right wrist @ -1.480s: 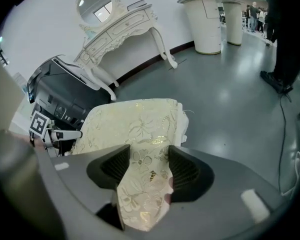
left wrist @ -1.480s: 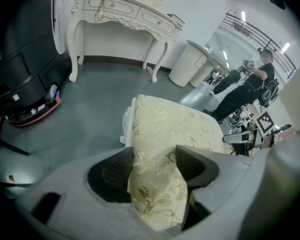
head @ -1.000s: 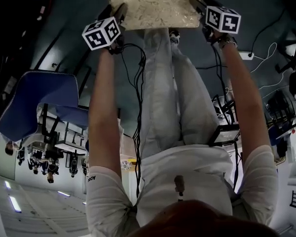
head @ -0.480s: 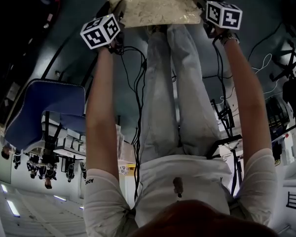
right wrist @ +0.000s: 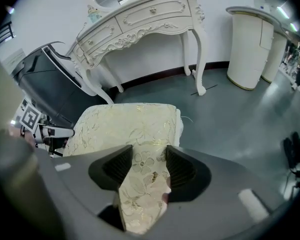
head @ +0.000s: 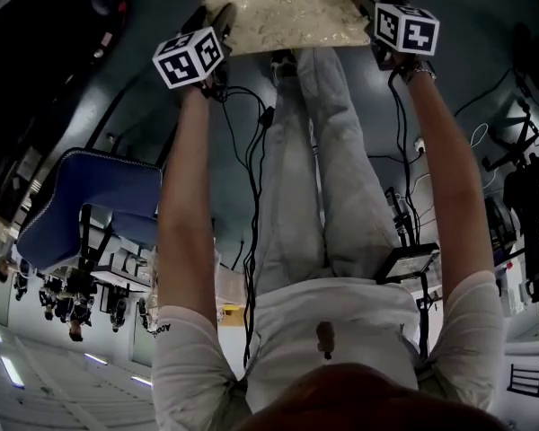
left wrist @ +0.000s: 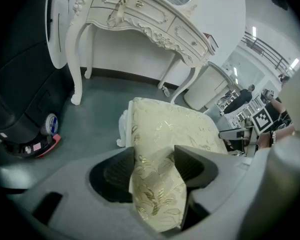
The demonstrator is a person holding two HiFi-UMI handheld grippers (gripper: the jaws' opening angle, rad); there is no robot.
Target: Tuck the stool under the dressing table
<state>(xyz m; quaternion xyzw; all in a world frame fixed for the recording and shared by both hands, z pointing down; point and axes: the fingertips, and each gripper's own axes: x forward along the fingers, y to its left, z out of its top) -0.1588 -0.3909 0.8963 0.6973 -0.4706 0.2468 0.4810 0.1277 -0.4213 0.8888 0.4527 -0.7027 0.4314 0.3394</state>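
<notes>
The stool (head: 287,7) has a cream cushion with a gold floral pattern and white legs. It sits at the top of the head view between both grippers. My left gripper (head: 217,21) is shut on its left cushion edge (left wrist: 155,184). My right gripper (head: 359,3) is shut on the right cushion edge (right wrist: 140,184). The right jaws have just been closing slightly, with the cushion edge between them. The ornate white dressing table (left wrist: 140,11) stands against the wall beyond the stool (right wrist: 125,124), and its open legroom (right wrist: 155,59) faces the stool.
A blue chair (head: 90,196) stands to my left and cables (head: 485,106) trail on the grey floor at the right. A black seat (right wrist: 55,94) and its base (left wrist: 20,129) sit left of the table. A white round cabinet (right wrist: 250,44) is to the table's right.
Both grippers keep their hold on the stool at the top of the view. The person's legs have stepped, and the blue chair and floor cables have shifted in the picture.
</notes>
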